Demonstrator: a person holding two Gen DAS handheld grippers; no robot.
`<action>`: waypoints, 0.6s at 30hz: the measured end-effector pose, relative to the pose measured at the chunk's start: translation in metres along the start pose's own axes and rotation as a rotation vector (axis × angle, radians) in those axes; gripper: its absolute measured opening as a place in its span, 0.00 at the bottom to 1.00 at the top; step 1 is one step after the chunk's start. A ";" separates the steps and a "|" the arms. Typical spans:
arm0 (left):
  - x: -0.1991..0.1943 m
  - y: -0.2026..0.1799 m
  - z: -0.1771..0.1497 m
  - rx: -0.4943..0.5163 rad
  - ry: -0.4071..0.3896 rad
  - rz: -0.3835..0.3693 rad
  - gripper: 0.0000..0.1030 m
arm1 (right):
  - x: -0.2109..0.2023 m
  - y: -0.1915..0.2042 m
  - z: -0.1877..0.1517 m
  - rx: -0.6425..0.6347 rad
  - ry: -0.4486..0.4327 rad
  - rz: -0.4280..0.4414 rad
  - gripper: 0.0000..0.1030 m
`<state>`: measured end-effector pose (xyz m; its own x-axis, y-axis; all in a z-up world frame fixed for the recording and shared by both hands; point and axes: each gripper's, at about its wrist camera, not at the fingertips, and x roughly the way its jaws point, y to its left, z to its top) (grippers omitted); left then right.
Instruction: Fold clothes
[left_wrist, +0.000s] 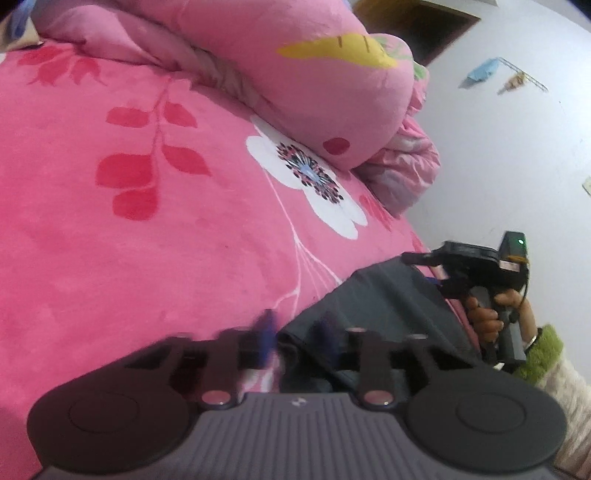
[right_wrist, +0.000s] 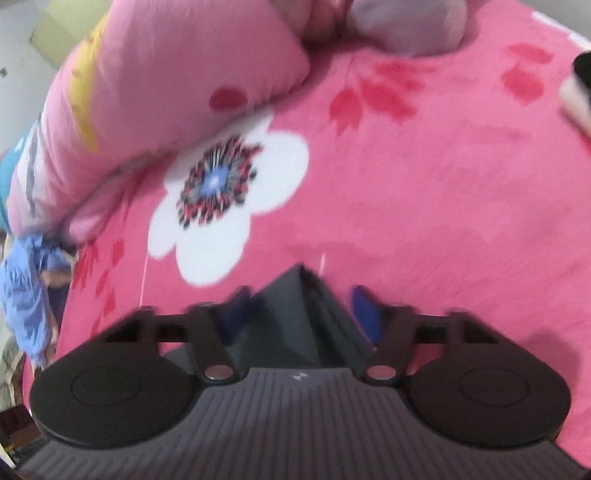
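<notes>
Two grippers (left_wrist: 295, 332) (right_wrist: 301, 306) at dark garment (left_wrist: 376, 306) edge, pink bedspread (left_wrist: 147, 221) beyond

No words or numbers can be read; a small pale emblem (left_wrist: 297, 401) on each ribbed grey gripper body (left_wrist: 295, 435) is perhaps a logo.

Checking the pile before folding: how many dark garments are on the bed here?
1. The dark garment lies at the near edge of the pink bedspread, between the left gripper and the right gripper. More may lie out of frame.

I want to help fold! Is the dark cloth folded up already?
Cannot tell. Dark cloth lies on the pink bedspread; only part shows.
</notes>
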<state>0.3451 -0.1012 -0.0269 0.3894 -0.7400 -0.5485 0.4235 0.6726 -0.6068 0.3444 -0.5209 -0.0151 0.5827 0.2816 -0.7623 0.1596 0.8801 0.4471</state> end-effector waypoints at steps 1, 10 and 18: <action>0.000 0.001 -0.002 0.003 0.005 -0.004 0.10 | 0.000 0.005 -0.005 -0.033 -0.001 0.000 0.16; -0.011 0.003 -0.008 -0.015 -0.022 -0.017 0.03 | -0.020 0.012 -0.022 -0.125 -0.152 0.003 0.05; -0.015 0.017 -0.007 -0.051 -0.021 0.010 0.05 | -0.023 -0.033 -0.018 0.099 -0.194 0.069 0.28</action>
<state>0.3411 -0.0785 -0.0329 0.4106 -0.7325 -0.5430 0.3773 0.6786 -0.6302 0.3113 -0.5498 -0.0203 0.7360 0.2522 -0.6283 0.1862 0.8169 0.5459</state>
